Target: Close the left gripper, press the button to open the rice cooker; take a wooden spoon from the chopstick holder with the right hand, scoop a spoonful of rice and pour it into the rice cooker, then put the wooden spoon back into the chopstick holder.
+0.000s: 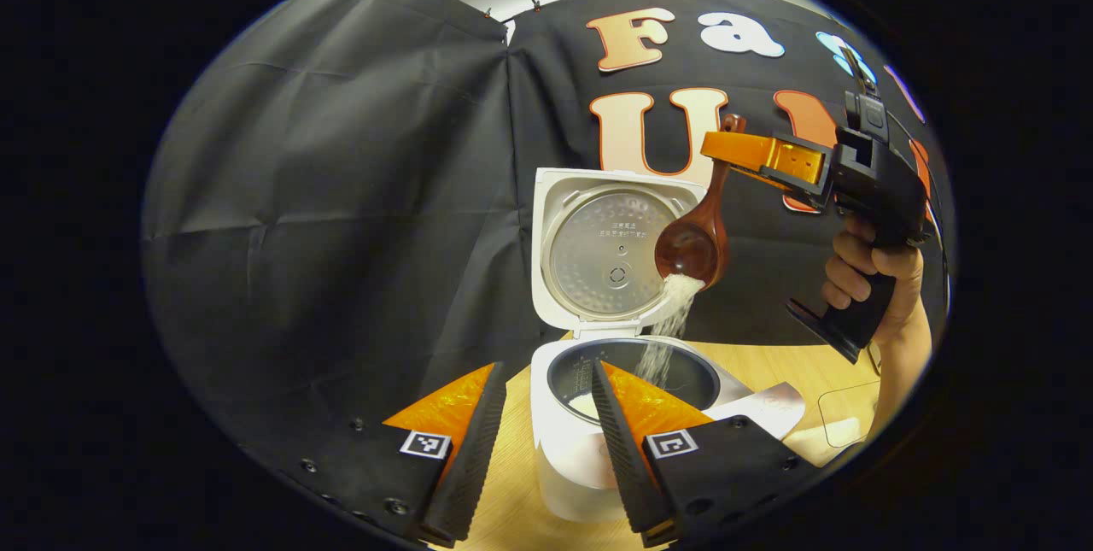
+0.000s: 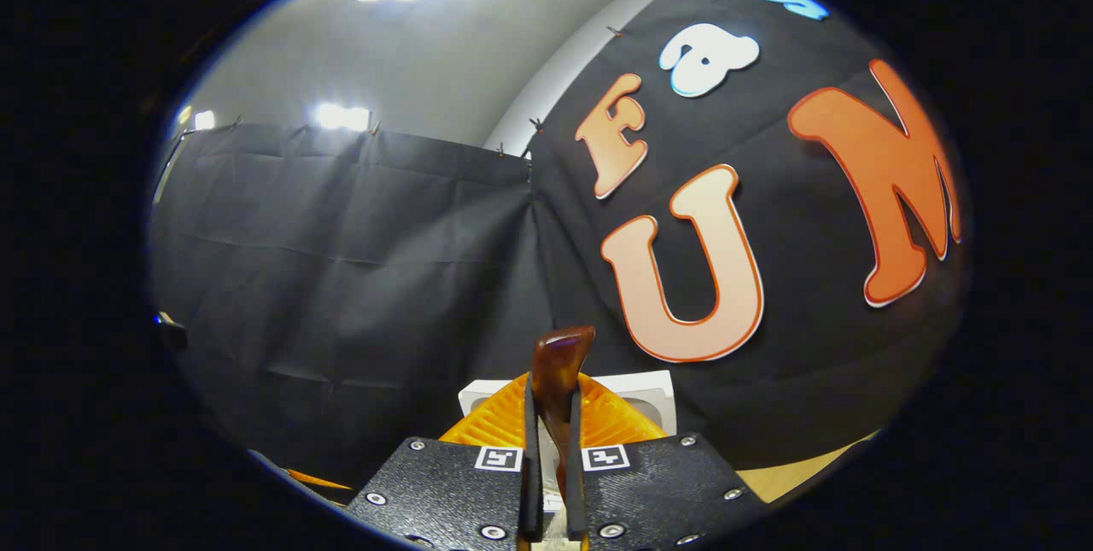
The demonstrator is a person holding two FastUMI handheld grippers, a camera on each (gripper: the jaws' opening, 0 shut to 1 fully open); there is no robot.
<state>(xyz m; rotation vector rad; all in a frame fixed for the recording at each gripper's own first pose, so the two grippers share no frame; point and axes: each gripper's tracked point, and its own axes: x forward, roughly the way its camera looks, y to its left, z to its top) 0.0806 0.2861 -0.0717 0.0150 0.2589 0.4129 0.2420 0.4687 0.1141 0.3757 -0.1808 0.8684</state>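
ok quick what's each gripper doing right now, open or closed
Left gripper: open, holding nothing, near the rice cooker.
Right gripper: shut on the wooden spoon, tipping rice into the cooker.

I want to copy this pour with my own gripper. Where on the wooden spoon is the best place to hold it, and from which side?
Grip the wooden spoon near the top of its slim handle, as the right gripper does, coming in sideways across the handle. That leaves the bowl hanging free to tip rice into the rice cooker.

Wooden table (image 1: 512, 483); possibly white paper (image 1: 773, 406) lying on it.
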